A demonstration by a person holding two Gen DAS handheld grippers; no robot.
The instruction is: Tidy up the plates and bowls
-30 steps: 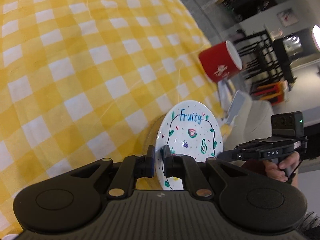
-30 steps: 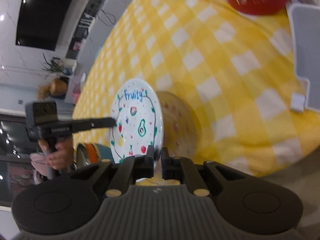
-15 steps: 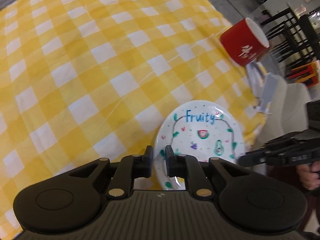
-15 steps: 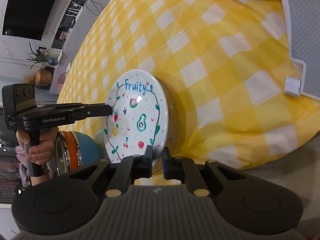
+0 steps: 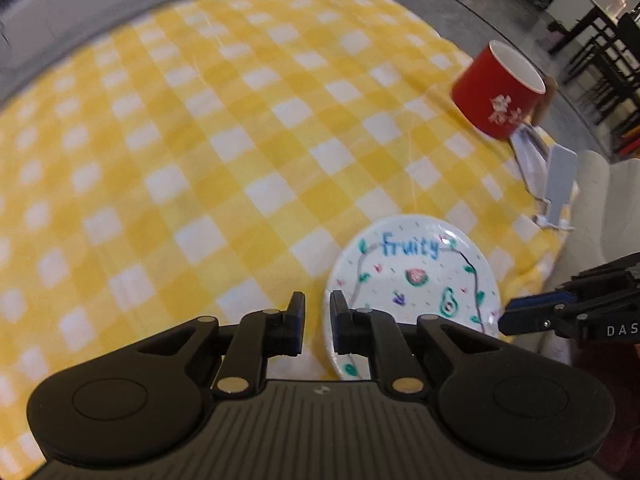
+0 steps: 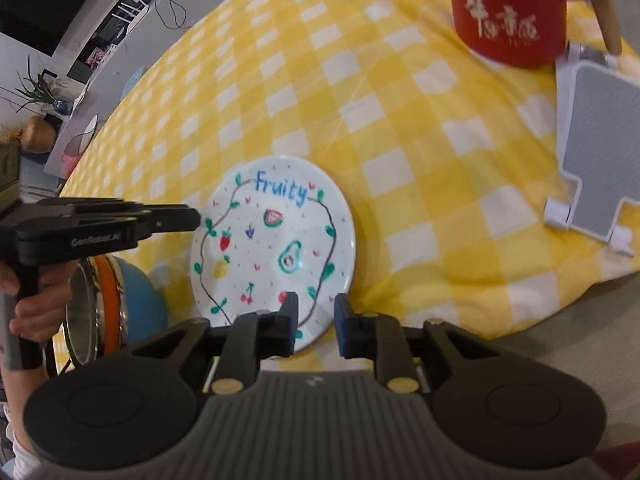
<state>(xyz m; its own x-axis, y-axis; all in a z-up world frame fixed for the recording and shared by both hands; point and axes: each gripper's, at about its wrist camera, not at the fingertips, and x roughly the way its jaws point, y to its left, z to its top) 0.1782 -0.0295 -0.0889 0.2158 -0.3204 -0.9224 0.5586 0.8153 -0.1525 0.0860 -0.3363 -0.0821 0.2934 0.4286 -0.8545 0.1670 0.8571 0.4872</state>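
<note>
A: Where's the round white "Fruity" plate with fruit drawings?

B: Lying on the yellow-and-white checked tablecloth, near its edge, between both grippers.

A: Gripping anything?

B: Left gripper and right gripper are parted, empty. A red mug and dark chairs lie beyond.

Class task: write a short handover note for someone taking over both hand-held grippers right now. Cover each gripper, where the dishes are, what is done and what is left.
Left hand-held gripper: open, empty, at the plate's left edge.
Right hand-held gripper: open, empty, its fingers at the plate's near rim.
The "Fruity" plate lies flat on the checked cloth near the table edge, gripped by neither.
A red cup stands at the far right, next to a grey stand.
Stacked bowls show at the left, below the table edge.
Done: plate laid down and let go.
Left: probably the bowls; where they go cannot be told.
</note>
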